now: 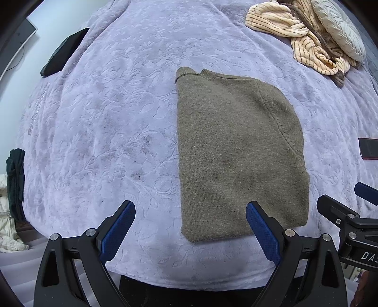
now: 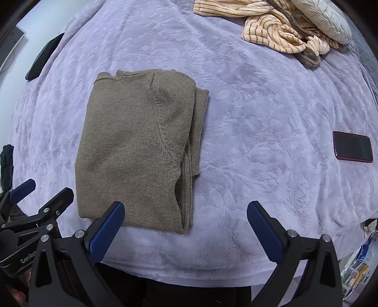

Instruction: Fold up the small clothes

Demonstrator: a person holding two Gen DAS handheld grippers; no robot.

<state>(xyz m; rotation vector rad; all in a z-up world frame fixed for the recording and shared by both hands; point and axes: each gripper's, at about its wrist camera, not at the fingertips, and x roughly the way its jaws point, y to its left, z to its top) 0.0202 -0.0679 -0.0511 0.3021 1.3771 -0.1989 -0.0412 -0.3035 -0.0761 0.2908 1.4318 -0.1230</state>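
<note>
An olive-brown knit sweater lies folded lengthwise on a lavender bedspread, neck end away from me, sleeves tucked along its right side. My left gripper is open above the sweater's near left corner, its right finger over the hem. My right gripper is open above the near right corner, its left finger over the hem. Neither holds anything. Each gripper shows at the edge of the other's view.
A cream striped garment and a pale round cushion lie at the far right. A red-edged phone rests on the right. A dark flat object sits far left. The bed's near edge is just below the grippers.
</note>
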